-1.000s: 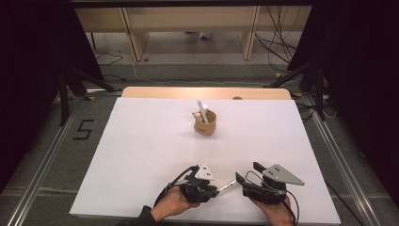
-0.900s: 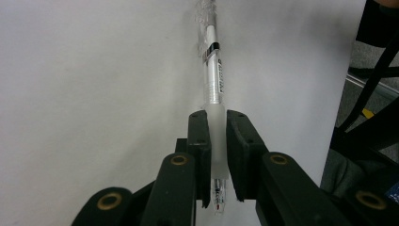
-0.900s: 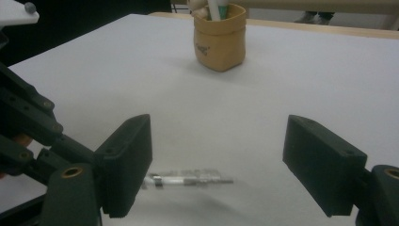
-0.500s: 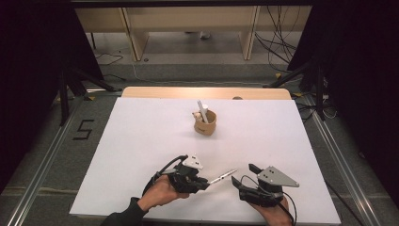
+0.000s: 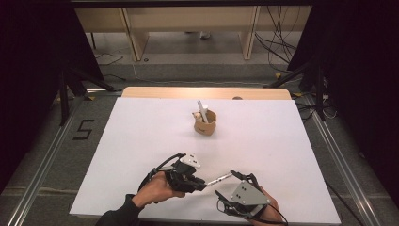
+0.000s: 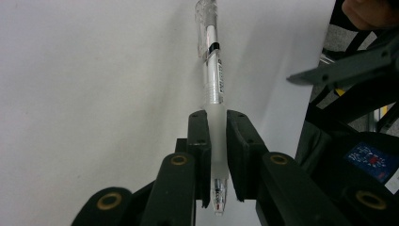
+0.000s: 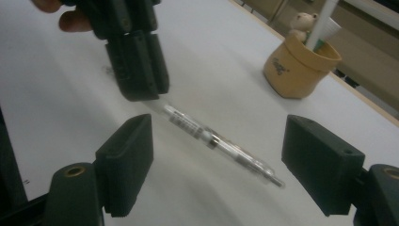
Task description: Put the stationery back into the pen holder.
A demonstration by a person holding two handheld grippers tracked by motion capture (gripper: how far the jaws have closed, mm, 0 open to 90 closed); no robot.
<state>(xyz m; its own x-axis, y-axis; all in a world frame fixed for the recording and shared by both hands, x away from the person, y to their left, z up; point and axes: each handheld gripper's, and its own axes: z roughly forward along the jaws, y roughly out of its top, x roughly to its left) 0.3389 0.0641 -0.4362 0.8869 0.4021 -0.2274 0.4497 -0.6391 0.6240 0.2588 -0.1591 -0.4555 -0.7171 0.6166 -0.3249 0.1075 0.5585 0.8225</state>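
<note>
The left gripper [image 6: 217,136] pinches the clear pen [image 6: 212,80] near its tip. The right gripper [image 7: 216,155] has its jaws spread wide around the pen's free end. Its view shows a cup [image 7: 299,66] with a little bear, far back on the white table [image 5: 141,127].

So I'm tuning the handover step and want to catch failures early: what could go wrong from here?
The left gripper clamps the pen near its tip end, so the long free barrel could pivot or slip. The right gripper is open with the pen between its jaws; closing off-centre might knock it loose. The cup already holds items, so insertion could snag.
</note>
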